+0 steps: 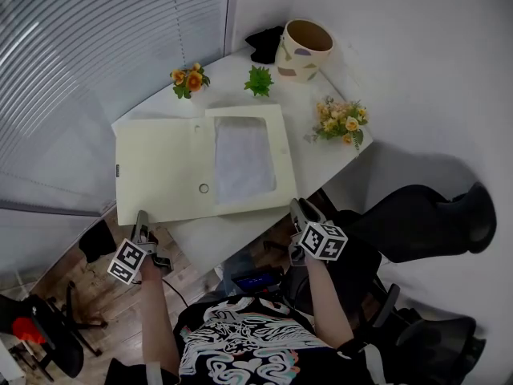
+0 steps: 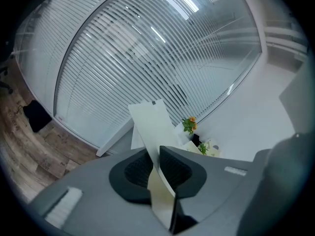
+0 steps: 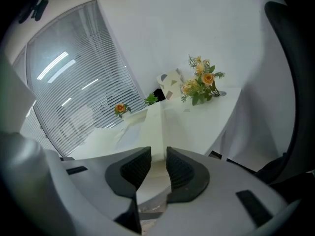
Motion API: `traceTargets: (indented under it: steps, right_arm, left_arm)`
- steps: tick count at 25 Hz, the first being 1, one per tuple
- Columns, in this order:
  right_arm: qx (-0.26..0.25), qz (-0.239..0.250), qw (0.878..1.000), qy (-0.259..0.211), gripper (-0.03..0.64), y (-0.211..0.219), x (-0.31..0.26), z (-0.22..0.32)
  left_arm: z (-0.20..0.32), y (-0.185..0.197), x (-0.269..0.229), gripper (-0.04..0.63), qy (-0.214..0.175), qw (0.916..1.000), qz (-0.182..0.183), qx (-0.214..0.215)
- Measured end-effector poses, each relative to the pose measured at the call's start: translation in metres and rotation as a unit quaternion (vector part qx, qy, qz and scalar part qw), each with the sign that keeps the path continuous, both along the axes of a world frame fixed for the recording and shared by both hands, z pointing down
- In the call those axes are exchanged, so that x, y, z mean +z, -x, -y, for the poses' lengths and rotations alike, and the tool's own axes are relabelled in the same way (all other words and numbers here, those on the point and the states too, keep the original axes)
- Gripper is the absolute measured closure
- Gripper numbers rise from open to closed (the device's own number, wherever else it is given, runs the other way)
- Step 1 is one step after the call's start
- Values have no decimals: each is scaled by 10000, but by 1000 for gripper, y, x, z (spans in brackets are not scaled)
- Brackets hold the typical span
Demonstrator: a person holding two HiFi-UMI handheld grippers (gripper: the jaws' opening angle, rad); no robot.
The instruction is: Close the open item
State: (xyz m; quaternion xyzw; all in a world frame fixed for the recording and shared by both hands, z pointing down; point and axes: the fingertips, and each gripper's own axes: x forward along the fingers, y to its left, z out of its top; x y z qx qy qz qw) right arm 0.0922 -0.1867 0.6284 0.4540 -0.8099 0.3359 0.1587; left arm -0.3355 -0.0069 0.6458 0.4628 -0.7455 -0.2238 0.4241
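A cream file folder (image 1: pixel 160 171) lies open on the white table (image 1: pixel 329 163), its cover spread to the left and a white sheet (image 1: pixel 244 159) in its right half. My left gripper (image 1: pixel 142 219) is at the cover's near left corner. In the left gripper view it (image 2: pixel 157 168) is shut on the cover's thin edge (image 2: pixel 150 119), which rises tilted between the pads. My right gripper (image 1: pixel 296 207) is at the folder's near right corner. In the right gripper view its jaws (image 3: pixel 158 168) stand open, with the folder's edge (image 3: pixel 155 127) between them, not pressed.
At the table's far side stand a patterned pot (image 1: pixel 303 49), a black object (image 1: pixel 263 44), a small green plant (image 1: pixel 258 80) and orange flowers (image 1: pixel 190 79). A bouquet (image 1: pixel 341 121) sits at the right edge. Window blinds (image 1: pixel 88 46) run along the left.
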Motion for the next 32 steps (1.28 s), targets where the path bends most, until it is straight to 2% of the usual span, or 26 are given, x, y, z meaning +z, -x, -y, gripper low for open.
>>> traceTargets:
  steps: [3,11,20,24,32]
  right_arm:
    - [0,72,10000,33,529,1,1,-1]
    - [-24,-125,9999,-61,528,1,0,-1]
    - [-160,-199,9996,-119,520,5,1,-2]
    - [-170,-270,9994,-98,522,4,1,-2]
    - [-261,-379,9989,-88,522,7,2,-1]
  left_arm:
    - [-1,0,-3,560,-24,10000,59,23]
    - [2,-4,-13,566,-134,9994,264,171]
    - [8,-9,-37,583,-637,9962,468,368]
    - [13,-16,-57,591,-934,9917,669,576]
    - [22,-32,-87,592,-1264,9837,935,873]
